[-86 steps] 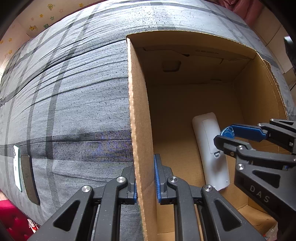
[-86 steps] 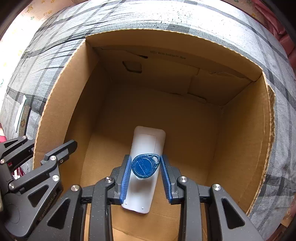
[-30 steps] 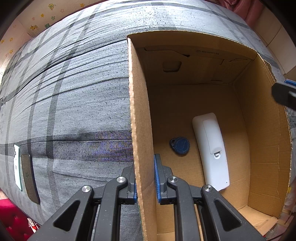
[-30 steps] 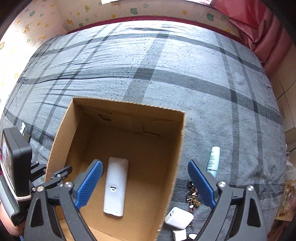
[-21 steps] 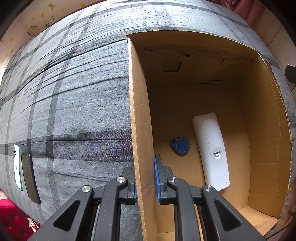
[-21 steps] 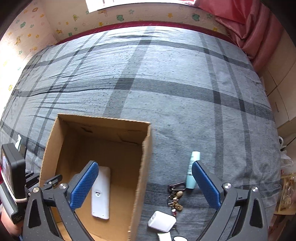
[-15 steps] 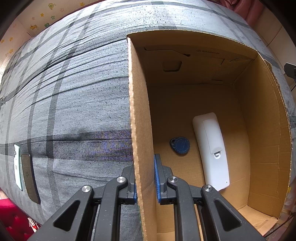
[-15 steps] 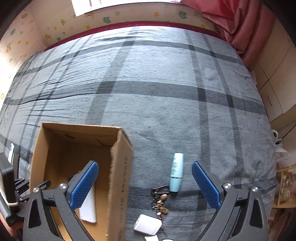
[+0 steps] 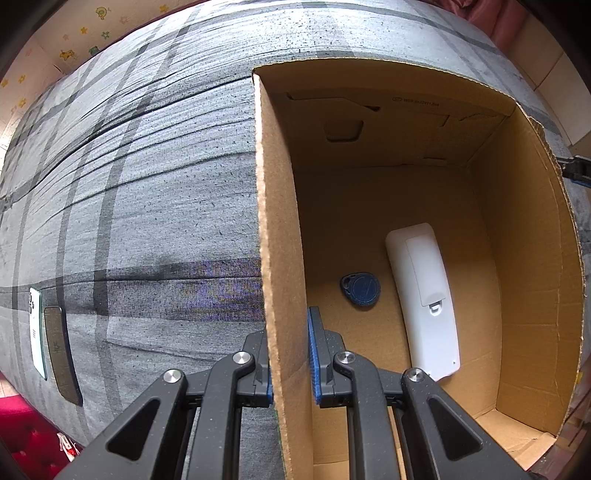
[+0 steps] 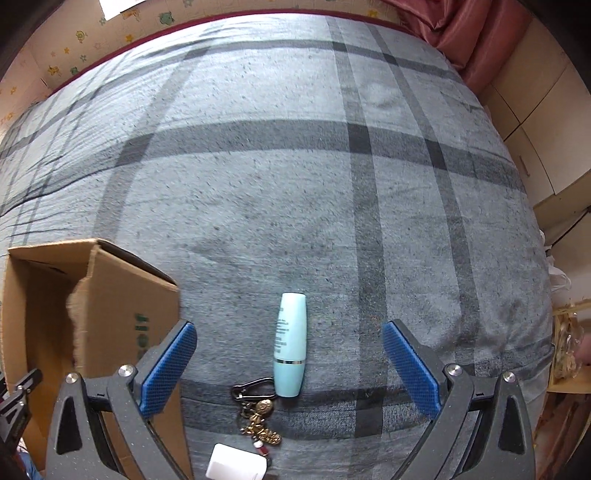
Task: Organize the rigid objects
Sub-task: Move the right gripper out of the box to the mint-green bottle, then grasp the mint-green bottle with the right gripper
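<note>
My left gripper [image 9: 290, 354] is shut on the left wall of an open cardboard box [image 9: 275, 229] on the grey plaid bed. Inside the box lie a blue key fob [image 9: 361, 290] and a white remote [image 9: 424, 295]. My right gripper [image 10: 289, 360] is wide open and empty above the bed, right of the box [image 10: 122, 306]. A light blue tube [image 10: 290, 343] lies between its fingers' lines. Below the tube lie a keychain with carabiner [image 10: 256, 410] and a white charger block [image 10: 236, 467].
A phone [image 9: 36, 332] and a dark flat case [image 9: 61, 354] lie on the bed left of the box. A red curtain [image 10: 472, 33] and cabinets stand at the right of the bed. A bag [image 10: 565, 354] shows at the right edge.
The right gripper let the blue key fob go into the box, opened wide, rose out of the box and swung right over the tube and keys. The left gripper has not moved.
</note>
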A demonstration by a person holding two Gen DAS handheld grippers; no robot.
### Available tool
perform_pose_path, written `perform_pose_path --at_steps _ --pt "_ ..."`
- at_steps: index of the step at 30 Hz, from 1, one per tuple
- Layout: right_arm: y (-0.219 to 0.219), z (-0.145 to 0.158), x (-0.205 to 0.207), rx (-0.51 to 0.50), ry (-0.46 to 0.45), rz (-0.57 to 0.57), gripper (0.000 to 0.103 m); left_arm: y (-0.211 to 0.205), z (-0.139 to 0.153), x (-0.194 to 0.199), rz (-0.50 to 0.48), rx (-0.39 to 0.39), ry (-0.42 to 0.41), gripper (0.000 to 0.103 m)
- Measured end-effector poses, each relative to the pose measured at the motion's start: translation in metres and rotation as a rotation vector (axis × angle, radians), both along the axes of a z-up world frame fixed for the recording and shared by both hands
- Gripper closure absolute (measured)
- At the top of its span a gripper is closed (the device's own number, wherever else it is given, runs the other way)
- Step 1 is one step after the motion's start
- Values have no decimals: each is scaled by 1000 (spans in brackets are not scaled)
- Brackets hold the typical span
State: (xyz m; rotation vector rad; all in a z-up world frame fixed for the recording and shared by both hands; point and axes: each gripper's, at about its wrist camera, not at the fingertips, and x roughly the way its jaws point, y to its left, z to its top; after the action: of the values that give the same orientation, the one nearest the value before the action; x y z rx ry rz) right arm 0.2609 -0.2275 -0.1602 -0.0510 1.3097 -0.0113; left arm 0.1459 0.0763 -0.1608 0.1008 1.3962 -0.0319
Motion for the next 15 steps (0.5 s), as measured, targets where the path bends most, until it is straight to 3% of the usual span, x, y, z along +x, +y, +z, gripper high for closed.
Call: perform_pose_path --at_steps 15 --pt "-26 -67 2 -7 94 -28 1 -1 2 1 12 7 3 89"
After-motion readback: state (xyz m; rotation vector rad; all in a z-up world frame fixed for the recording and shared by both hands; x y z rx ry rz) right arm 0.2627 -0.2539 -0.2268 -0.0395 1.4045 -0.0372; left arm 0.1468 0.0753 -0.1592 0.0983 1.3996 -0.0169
